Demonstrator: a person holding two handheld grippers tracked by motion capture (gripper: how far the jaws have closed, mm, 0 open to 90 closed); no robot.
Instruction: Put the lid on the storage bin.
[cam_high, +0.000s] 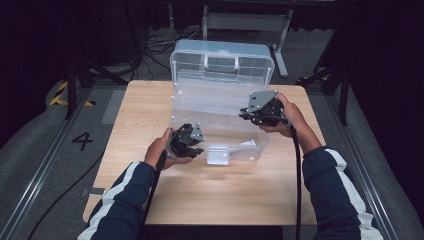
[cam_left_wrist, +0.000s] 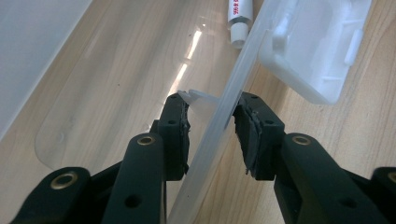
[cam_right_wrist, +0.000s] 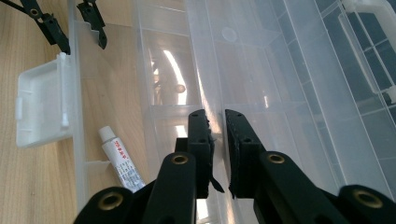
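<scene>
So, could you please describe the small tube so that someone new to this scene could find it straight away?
Start at the clear plastic box standing open on the wooden table. Look through its front wall, near the white latch. The tube lies flat on the box floor: small and white, with a white cap and red print.

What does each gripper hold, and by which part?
Left gripper straddles the clear plastic box's front wall; right gripper pinches its rear wall edge.
</scene>
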